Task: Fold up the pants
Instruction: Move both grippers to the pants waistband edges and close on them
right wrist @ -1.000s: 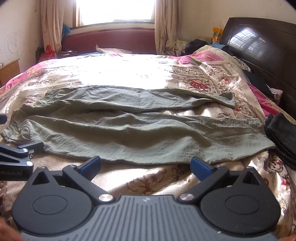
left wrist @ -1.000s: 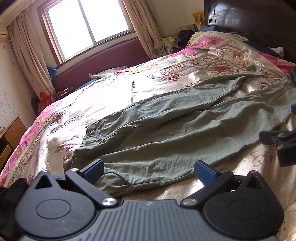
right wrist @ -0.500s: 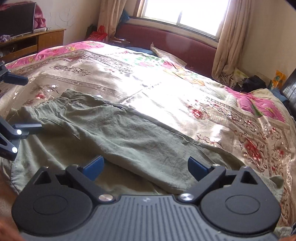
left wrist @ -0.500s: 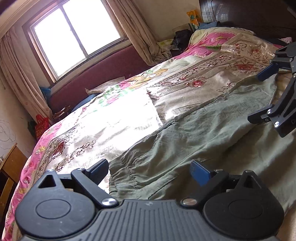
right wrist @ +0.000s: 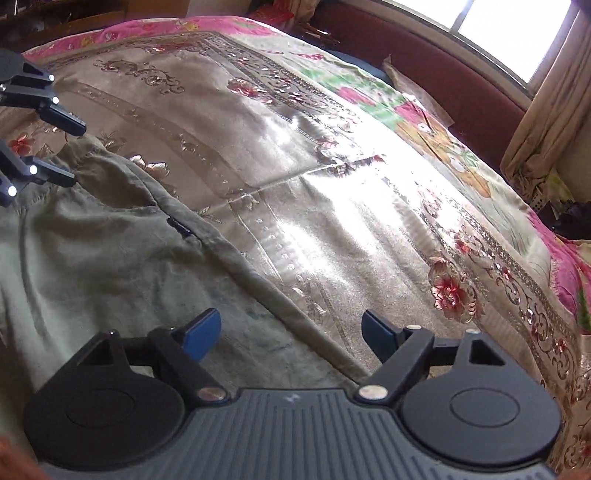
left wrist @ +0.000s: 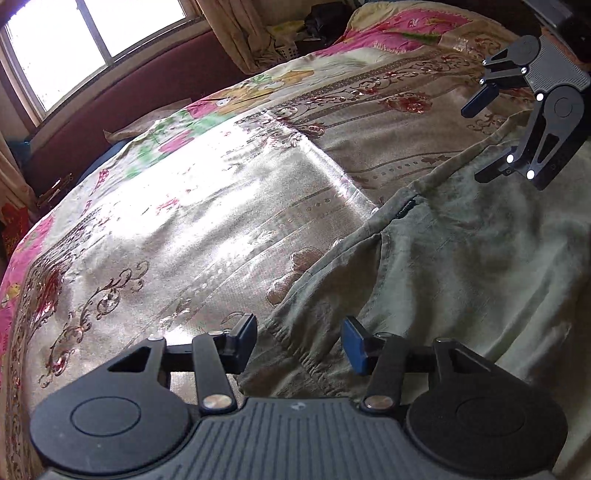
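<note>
Olive-green pants (left wrist: 461,258) lie flat on the bed; they also show in the right wrist view (right wrist: 110,266). My left gripper (left wrist: 299,341) is open, its jaws either side of the elastic waistband corner (left wrist: 295,350) at the pants' far edge. My right gripper (right wrist: 291,330) is open over the far edge of a pant leg (right wrist: 280,306). Each gripper shows in the other's view: the right one (left wrist: 480,140) at the upper right, the left one (right wrist: 62,147) at the left edge, both open above the pants' far edge.
A shiny floral bedspread (left wrist: 184,229) covers the bed. A dark red padded bench (right wrist: 424,66) runs under the window beyond the bed. Curtains (right wrist: 546,110) hang at the right. A dark headboard corner (left wrist: 554,11) and clutter sit at the far end.
Both grippers have moved across the pants from the near side to the far edge and dropped low over it. The left gripper's jaws have narrowed somewhat.
</note>
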`<state>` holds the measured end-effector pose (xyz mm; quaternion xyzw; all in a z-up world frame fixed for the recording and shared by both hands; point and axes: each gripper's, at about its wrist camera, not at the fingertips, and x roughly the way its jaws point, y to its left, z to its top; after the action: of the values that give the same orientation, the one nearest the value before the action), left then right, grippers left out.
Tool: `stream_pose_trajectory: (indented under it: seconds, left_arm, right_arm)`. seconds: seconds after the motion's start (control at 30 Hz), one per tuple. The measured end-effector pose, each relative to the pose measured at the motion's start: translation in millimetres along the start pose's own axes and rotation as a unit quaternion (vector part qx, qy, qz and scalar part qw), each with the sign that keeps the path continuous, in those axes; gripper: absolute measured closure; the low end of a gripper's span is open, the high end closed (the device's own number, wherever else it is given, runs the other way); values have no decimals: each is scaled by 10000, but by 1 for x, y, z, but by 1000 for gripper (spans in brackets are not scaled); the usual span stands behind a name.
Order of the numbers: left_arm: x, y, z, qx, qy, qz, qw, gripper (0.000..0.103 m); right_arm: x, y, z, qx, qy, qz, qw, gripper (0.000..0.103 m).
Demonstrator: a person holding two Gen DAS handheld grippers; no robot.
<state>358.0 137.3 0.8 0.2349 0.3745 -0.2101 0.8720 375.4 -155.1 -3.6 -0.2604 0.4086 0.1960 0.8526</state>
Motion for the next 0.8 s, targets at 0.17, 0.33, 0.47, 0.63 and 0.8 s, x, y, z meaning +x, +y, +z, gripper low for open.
stream_pose_trajectory:
  seconds: [0.17,0.33,0.47,0.63,0.8]
  left_arm:
    - [16,10,4,62,262,-505,9984,38]
    - [29,23,8,62,487,-802,9956,36]
    - [33,28,7,24,603,-916,9940,36]
    - [24,37,12,211,572,-652,9960,36]
    - [45,45,16,247,931,-740,9926,36]
  right_arm:
    - [31,-17,3,-60,485,572,9972,20]
    - [49,-31,1,207,549,1071,9925,21]
    - [53,-38,-6,560,605,1405,9866,32]
    - [42,-32,-6,512,585,1420,9868,61]
    - [37,-24,3,347,749,1246,9888,85]
